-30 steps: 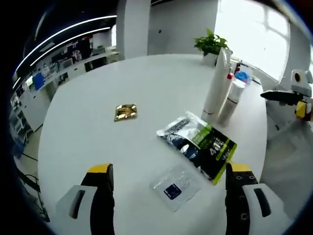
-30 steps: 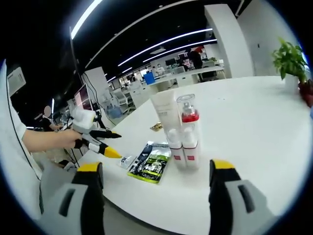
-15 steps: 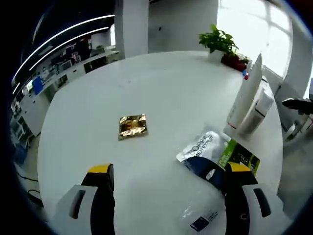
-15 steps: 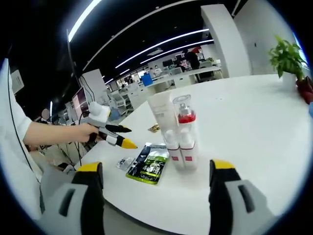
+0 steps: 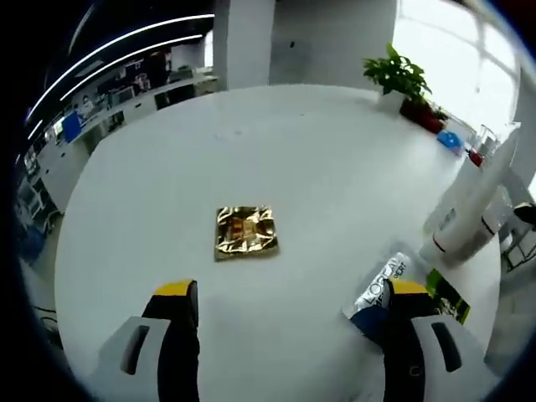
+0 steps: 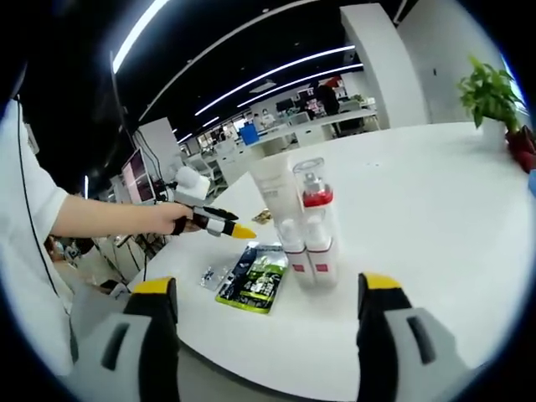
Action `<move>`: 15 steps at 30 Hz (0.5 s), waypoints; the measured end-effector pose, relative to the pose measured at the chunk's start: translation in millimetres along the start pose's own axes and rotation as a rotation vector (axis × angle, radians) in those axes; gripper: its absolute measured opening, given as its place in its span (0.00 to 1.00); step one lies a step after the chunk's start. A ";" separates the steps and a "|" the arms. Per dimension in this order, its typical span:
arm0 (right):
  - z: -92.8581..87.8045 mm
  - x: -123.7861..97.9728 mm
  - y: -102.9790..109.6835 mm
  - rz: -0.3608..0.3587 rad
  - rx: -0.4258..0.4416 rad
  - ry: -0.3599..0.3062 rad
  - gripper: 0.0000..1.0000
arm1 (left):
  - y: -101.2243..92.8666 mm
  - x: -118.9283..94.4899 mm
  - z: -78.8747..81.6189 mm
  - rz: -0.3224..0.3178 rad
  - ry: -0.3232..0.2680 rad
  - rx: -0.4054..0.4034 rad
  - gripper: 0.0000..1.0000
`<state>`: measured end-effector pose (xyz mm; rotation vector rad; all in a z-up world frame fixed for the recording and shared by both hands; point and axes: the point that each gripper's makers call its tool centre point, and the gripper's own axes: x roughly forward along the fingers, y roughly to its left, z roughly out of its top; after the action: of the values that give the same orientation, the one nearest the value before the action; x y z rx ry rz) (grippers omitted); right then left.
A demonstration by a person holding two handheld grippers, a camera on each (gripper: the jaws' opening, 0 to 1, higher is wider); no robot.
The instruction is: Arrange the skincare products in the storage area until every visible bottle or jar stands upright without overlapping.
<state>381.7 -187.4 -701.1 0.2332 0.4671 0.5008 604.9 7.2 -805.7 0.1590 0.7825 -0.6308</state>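
Hovering over the white counter [image 5: 151, 209], left claw [image 5: 289, 331] spread apart, empty, above gold sachet [image 5: 244, 232]. Right claw [image 6: 261, 322] also apart, empty. White tube [image 6: 279, 209] and red-capped bottle [image 6: 315, 219] stand upright, touching; green-black sachet [image 6: 255, 276] lies flat beside them.

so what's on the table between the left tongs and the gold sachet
Nothing: in the left gripper view, bare white table separates the open left tongs from the gold sachet.
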 end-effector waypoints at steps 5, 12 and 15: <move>-1.3 0.3 -1.9 -0.013 0.003 0.005 0.89 | 8.3 13.4 7.9 0.017 0.019 0.030 0.87; -1.4 -0.1 -6.0 -0.028 0.022 0.004 0.88 | 17.7 35.7 24.6 0.035 0.032 0.027 0.81; -1.7 0.0 -6.4 -0.033 0.025 0.006 0.88 | 20.2 42.1 29.6 0.049 0.045 0.040 0.79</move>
<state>383.4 -192.7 -704.6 0.2475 0.4819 0.4642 657.3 -7.0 -816.1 0.2292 0.8074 -0.5980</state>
